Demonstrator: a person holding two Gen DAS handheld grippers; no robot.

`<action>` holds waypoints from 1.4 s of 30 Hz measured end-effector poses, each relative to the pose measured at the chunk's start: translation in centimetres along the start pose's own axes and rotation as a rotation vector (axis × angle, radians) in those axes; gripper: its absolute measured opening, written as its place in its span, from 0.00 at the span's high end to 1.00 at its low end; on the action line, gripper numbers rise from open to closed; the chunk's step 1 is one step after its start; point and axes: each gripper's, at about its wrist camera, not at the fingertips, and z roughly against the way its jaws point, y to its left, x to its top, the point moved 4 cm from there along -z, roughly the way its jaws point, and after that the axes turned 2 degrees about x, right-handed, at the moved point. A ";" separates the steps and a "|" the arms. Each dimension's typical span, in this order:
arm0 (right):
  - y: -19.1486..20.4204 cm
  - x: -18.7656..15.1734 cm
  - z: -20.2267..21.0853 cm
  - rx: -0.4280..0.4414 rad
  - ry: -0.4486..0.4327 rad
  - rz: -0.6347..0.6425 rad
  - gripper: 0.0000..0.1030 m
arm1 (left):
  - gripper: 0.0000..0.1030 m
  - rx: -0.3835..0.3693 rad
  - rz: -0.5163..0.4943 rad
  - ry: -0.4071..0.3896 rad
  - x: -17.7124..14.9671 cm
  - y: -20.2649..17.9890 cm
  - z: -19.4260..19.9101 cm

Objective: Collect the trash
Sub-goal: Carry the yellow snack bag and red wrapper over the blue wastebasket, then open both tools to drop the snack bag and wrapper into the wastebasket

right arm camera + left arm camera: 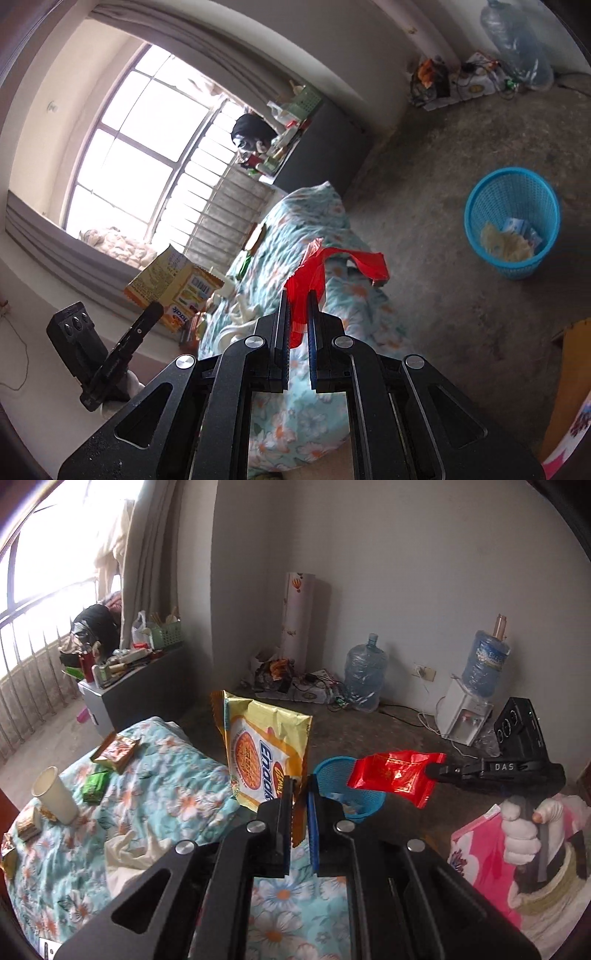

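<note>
My left gripper (302, 781) is shut on a yellow biscuit wrapper (264, 751) and holds it up above the flowered bed (155, 794). My right gripper (298, 293) is shut on a red wrapper (314, 273); in the left wrist view the red wrapper (395, 775) hangs over the blue mesh bin (364, 808). The bin (513, 218) stands on the floor and holds some trash. A paper cup (55, 794), a green packet (95, 786) and gold wrappers (118, 753) lie on the bed. The left gripper and the yellow wrapper (173, 284) also show in the right wrist view.
A grey cabinet (147, 690) with clutter stands by the window. Water bottles (364, 672) and a dispenser (465, 716) line the far wall, with cables and litter in the corner (288, 679). A pink cloth (480, 849) lies at the right.
</note>
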 end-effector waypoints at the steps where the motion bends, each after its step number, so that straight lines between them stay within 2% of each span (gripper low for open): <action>1: -1.1 0.7 0.0 -0.015 -0.014 -0.022 0.94 | 0.93 -0.042 0.006 0.034 0.8 -1.1 -1.8; 6: -7.9 3.8 -0.8 -0.107 -0.063 -0.151 0.94 | 0.93 -0.232 0.081 0.230 3.3 -7.0 -12.2; 11: -15.1 5.4 -2.4 -0.205 -0.064 -0.264 0.94 | 0.93 -0.325 0.087 0.391 3.6 -11.5 -22.2; 16: -21.2 6.6 -5.0 -0.266 -0.035 -0.351 0.94 | 0.93 -0.327 0.059 0.487 3.5 -14.9 -30.5; 20: -25.1 7.8 -6.4 -0.296 -0.035 -0.404 0.93 | 0.92 -0.311 0.042 0.503 3.7 -16.4 -36.0; 21: -25.8 8.3 -6.7 -0.301 -0.046 -0.409 0.89 | 0.92 -0.304 0.030 0.493 3.9 -16.6 -37.1; 23: -27.6 9.5 -7.7 -0.332 -0.049 -0.398 0.80 | 0.81 -0.280 0.024 0.480 4.1 -16.9 -39.0; 24: -28.5 9.8 -8.0 -0.356 -0.043 -0.405 0.64 | 0.66 -0.271 0.044 0.475 4.2 -16.9 -39.8; 25: -29.5 9.9 -8.4 -0.376 -0.040 -0.417 0.52 | 0.60 -0.266 0.073 0.466 4.3 -16.6 -40.2; 29: -32.3 9.9 -9.1 -0.448 -0.037 -0.446 0.52 | 0.55 -0.308 0.166 0.429 4.8 -15.7 -40.4; 34: -32.0 9.2 -8.1 -0.444 -0.081 -0.433 0.52 | 0.53 -0.306 0.180 0.382 5.5 -14.3 -38.6; 38: -29.8 9.5 -7.0 -0.440 -0.116 -0.360 0.52 | 0.52 -0.312 0.164 0.317 7.1 -12.8 -34.4; 42: -24.4 10.0 -6.6 -0.424 -0.124 -0.206 0.50 | 0.51 -0.321 0.148 0.189 8.9 -9.4 -26.8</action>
